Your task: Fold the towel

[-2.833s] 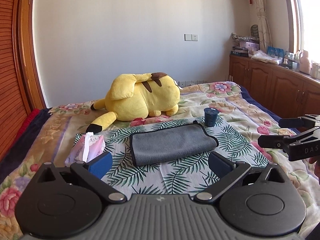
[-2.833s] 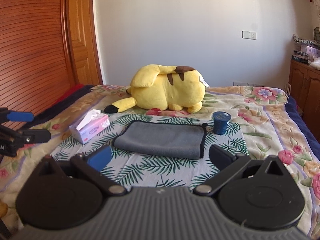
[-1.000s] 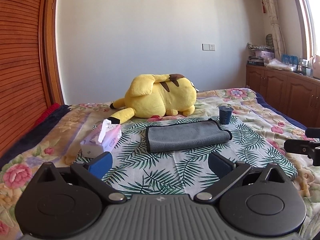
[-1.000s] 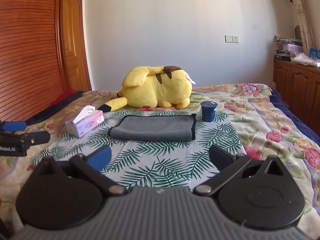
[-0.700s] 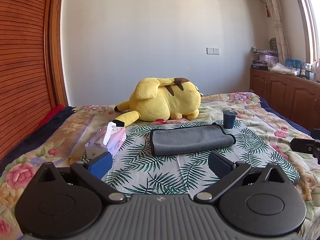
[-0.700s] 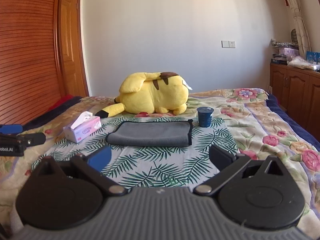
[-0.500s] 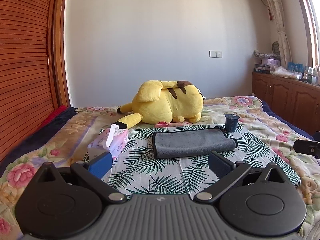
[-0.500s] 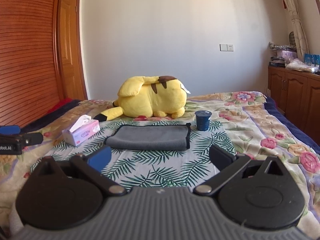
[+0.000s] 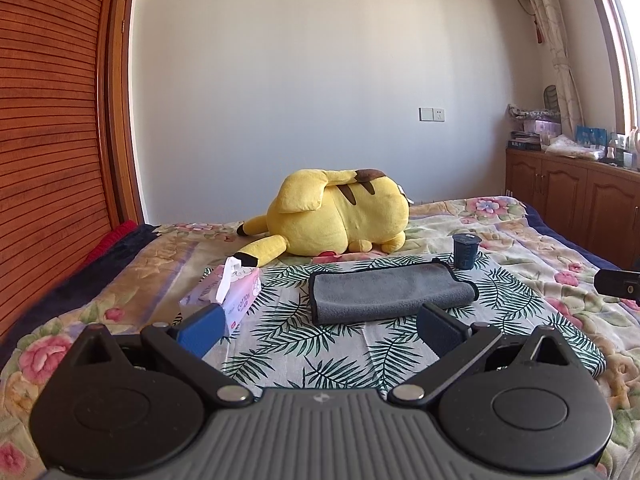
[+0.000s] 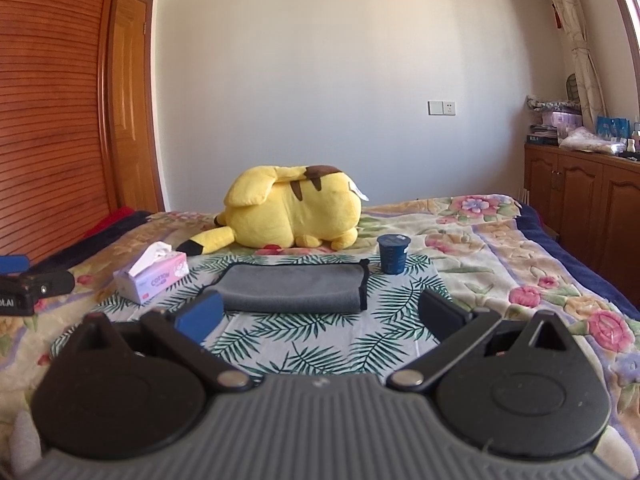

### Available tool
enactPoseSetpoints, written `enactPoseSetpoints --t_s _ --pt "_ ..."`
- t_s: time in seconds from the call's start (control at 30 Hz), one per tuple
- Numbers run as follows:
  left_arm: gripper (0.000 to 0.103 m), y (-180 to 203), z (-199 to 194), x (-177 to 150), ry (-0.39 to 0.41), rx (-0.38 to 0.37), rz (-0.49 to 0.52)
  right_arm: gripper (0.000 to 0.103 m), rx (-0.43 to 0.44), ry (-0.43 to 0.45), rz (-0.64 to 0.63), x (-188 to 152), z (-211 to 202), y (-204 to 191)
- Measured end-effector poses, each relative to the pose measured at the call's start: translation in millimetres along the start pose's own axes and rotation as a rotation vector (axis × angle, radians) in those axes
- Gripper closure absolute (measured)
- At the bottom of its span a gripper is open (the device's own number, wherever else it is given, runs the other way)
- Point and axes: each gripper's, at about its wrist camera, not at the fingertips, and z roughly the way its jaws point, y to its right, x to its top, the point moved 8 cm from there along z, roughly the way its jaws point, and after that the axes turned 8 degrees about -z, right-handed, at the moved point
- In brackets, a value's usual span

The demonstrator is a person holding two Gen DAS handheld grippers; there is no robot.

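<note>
A grey towel point(image 9: 388, 291) with a dark trim lies folded on the palm-leaf cloth point(image 9: 328, 348) on the bed; it also shows in the right wrist view point(image 10: 294, 287). My left gripper point(image 9: 320, 330) is open and empty, held back from the towel's near edge. My right gripper point(image 10: 318, 316) is open and empty, also short of the towel. The tip of the right gripper shows at the right edge of the left wrist view point(image 9: 618, 285). The left gripper shows at the left edge of the right wrist view point(image 10: 28, 286).
A yellow plush toy point(image 9: 336, 214) lies behind the towel. A pink tissue box point(image 9: 228, 294) stands left of it and a dark blue cup point(image 9: 465, 251) stands at its far right corner. A wooden wardrobe point(image 9: 48, 140) is on the left, and cabinets point(image 9: 572, 188) on the right.
Both grippers have drawn back from the towel and tilted up, so the towel looks smaller and farther away. The folded towel has not moved. Both stay open.
</note>
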Motion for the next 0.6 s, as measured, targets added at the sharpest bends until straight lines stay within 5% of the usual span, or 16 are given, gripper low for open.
enactPoseSetpoints --t_s 0.6 --pt "0.019 0.9 -0.5 -0.2 0.001 0.000 0.008 0.000 -0.002 0.000 0.001 -1.0 0.6 -0.3"
